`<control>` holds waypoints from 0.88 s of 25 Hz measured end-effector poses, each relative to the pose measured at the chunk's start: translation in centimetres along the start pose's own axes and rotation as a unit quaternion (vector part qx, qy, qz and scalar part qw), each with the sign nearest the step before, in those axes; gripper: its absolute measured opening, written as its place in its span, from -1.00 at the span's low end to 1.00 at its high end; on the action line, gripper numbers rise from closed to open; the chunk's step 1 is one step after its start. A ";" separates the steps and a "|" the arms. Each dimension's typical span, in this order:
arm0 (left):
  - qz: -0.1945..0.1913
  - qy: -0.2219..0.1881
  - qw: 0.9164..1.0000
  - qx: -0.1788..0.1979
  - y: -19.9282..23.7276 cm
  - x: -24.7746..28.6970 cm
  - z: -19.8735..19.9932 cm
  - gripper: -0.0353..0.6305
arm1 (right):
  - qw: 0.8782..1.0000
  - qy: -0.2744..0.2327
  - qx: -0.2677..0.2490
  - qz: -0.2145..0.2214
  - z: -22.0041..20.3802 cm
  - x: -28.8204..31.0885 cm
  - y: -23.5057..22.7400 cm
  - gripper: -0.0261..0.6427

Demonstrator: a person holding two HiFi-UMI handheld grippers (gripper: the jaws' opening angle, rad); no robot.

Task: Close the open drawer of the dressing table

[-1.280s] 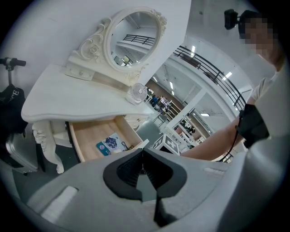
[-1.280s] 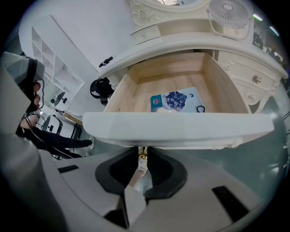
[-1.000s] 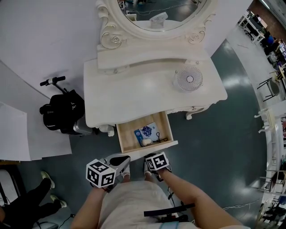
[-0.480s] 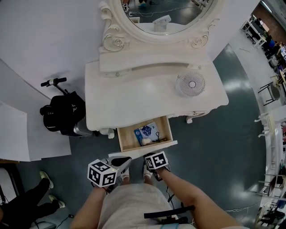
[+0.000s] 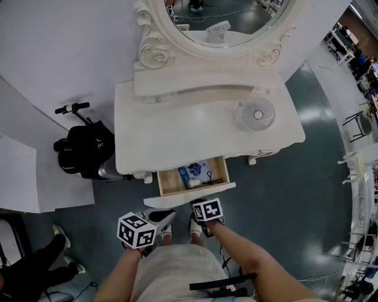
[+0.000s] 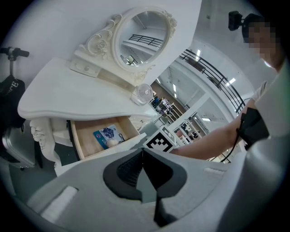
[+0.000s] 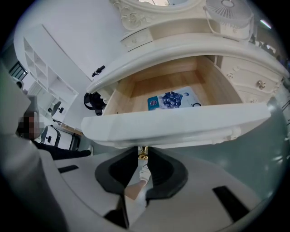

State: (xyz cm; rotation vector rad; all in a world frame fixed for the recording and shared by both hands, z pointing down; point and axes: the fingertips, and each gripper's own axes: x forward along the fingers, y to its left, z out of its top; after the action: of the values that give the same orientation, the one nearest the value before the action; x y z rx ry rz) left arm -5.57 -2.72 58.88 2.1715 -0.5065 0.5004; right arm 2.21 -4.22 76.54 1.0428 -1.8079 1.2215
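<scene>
The white dressing table (image 5: 177,124) has its wooden drawer (image 5: 172,181) partly out toward me. Inside lie a blue packet (image 5: 194,170), a small white item and a black cord. My right gripper (image 5: 201,204) sits at the white drawer front (image 7: 181,124), its jaws shut on the small gold knob (image 7: 142,154) under that front's lower edge. My left gripper (image 5: 163,219) hangs just left of it, below the drawer front and apart from it. In the left gripper view its jaws (image 6: 142,158) meet with nothing between them.
A round white fan (image 5: 256,114) stands on the tabletop's right side, below the oval mirror (image 5: 218,17). A black bag with a scooter handlebar (image 5: 82,150) leans left of the table. Another person's legs (image 5: 35,265) show at the bottom left. White panels (image 5: 18,177) stand at left.
The drawer has slid partway into the table, so less of its inside shows. My right gripper has moved with the drawer front. The left gripper has stayed about where it was.
</scene>
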 end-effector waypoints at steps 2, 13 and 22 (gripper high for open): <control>0.002 0.001 1.000 -0.002 0.3 0.0 -0.1 -0.87 | 1.000 -0.003 0.005 0.000 0.5 0.1 -0.1 -0.71; 0.003 0.014 1.000 -0.002 1.4 0.6 0.6 -0.86 | 1.000 0.005 0.008 0.011 2.0 0.7 -0.3 -0.71; -0.004 0.029 1.000 0.001 2.1 2.3 1.4 -0.87 | 1.000 0.010 0.005 0.015 4.2 1.2 -0.6 -0.71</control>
State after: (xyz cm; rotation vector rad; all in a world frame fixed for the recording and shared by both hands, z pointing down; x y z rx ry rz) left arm -4.43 -5.50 60.59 2.1528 -0.4668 0.5573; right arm 1.78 -8.57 76.54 1.0099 -1.8085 1.2564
